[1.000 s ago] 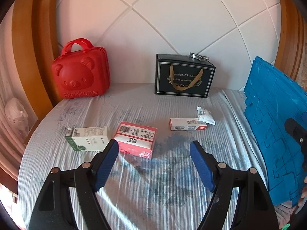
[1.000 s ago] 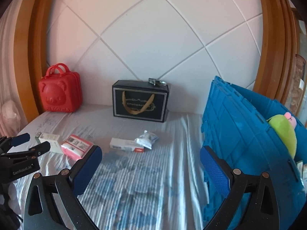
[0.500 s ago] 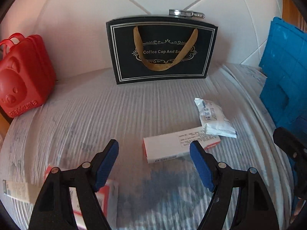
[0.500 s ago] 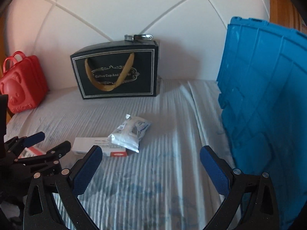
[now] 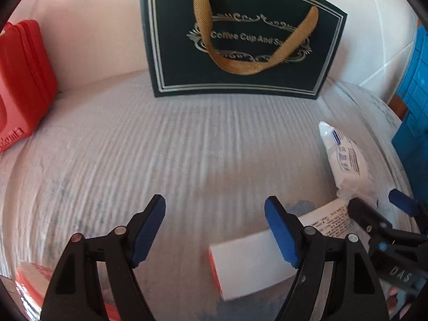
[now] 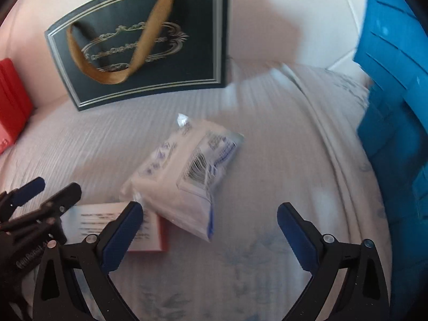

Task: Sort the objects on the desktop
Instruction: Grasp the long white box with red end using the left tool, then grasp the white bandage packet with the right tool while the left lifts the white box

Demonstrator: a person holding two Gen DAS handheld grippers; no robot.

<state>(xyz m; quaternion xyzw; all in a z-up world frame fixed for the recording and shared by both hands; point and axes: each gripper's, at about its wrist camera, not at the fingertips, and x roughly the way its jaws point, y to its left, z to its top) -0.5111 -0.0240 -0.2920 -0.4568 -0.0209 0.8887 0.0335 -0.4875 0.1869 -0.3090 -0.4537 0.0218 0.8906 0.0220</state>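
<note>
Where the left wrist view begins at its left edge, a red case (image 5: 24, 80) stands against the white padded backboard (image 5: 93, 32), only its side in frame. Lower left corner: a red-and-white packet (image 5: 29, 286), partly behind the left tongs (image 5: 214, 227). Upper centre: a black gift bag (image 5: 240, 42) with a gold ribbon handle, upright against the backboard. All items lie on a white ribbed bedspread (image 5: 160, 147) with a faint blue print. Bottom centre: left tongs, jaws standing wide apart, nothing between the blue pads, above bare bedspread. Just right of them: a white carton with a red end (image 5: 248, 264), lying flat, its far part passing behind the right-hand finger. Right of centre: a white plastic pouch (image 5: 347, 160) with blue print, one end resting on the carton. Lower right: right tongs (image 5: 385, 206), near the pouch. Far right edge: a blue crate (image 5: 412, 93). In the right wrist view the same order holds: red case (image 6: 10, 101) at left edge, left tongs (image 6: 48, 190) at lower left, gift bag (image 6: 139, 42) upper left, carton (image 6: 112, 224) under the near end of the pouch (image 6: 187, 176). Bottom centre: right tongs (image 6: 210, 219), jaws wide apart, gripping nothing, the pouch's near end just beyond the left-hand pad. Right edge: blue crate (image 6: 396, 107).
</note>
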